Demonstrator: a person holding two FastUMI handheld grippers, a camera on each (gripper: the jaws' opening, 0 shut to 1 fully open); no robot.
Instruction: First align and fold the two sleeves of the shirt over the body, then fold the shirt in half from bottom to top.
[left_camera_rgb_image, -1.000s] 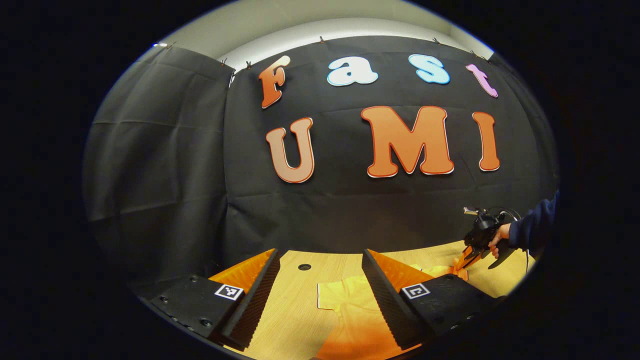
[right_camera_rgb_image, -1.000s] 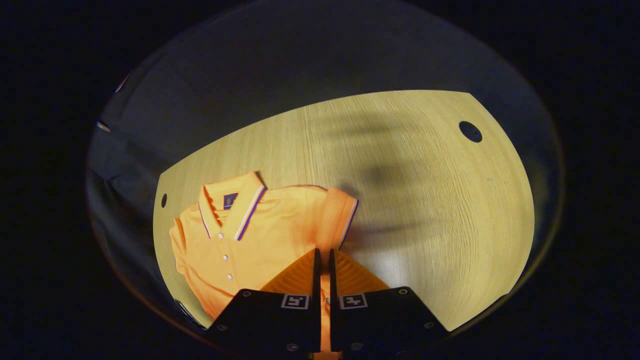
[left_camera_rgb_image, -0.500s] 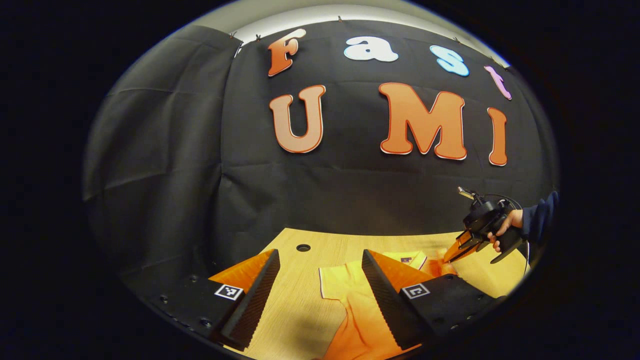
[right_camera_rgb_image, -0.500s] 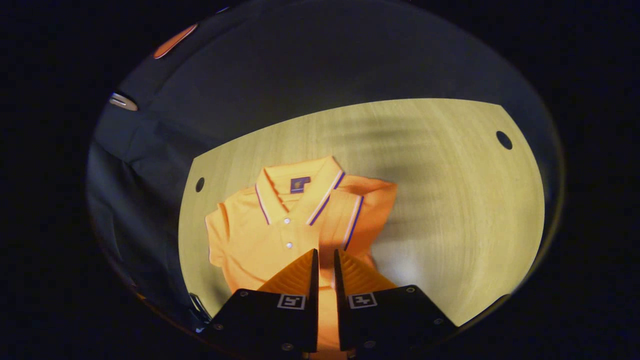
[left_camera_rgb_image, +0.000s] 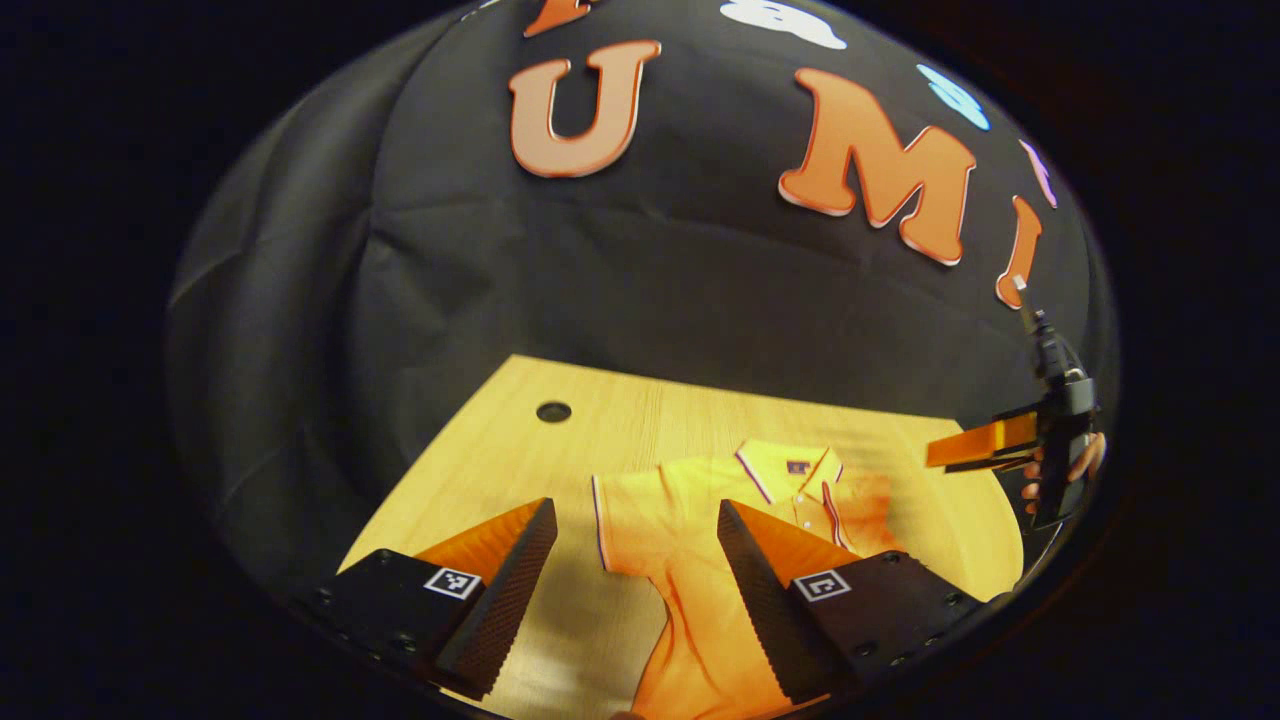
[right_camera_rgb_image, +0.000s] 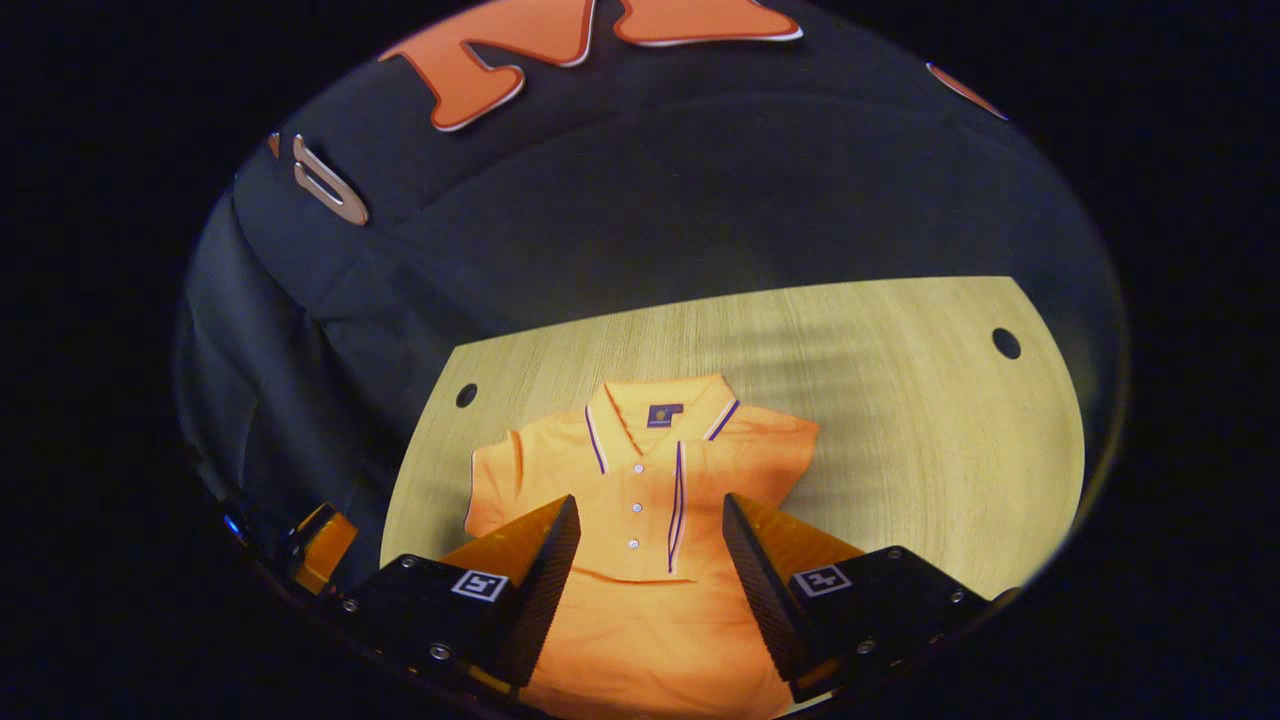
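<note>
The orange polo shirt with a striped collar (right_camera_rgb_image: 640, 480) lies flat on the pale wooden bench (right_camera_rgb_image: 900, 420), just ahead of and under the right gripper (right_camera_rgb_image: 648, 560). A moment ago this gripper was pinched shut on the shirt's right sleeve and carrying it across. Now its jaws stand wide apart and hold nothing, and the folded sleeve (right_camera_rgb_image: 770, 445) lies over the body, ahead and a bit to the right of the gripper. So one sleeve looks done. The left gripper (left_camera_rgb_image: 635, 560) is also spread open and empty, hanging over the other sleeve (left_camera_rgb_image: 640, 510), which lies spread out flat between its jaws. That sleeve likely comes next, then the fold from bottom to top.
</note>
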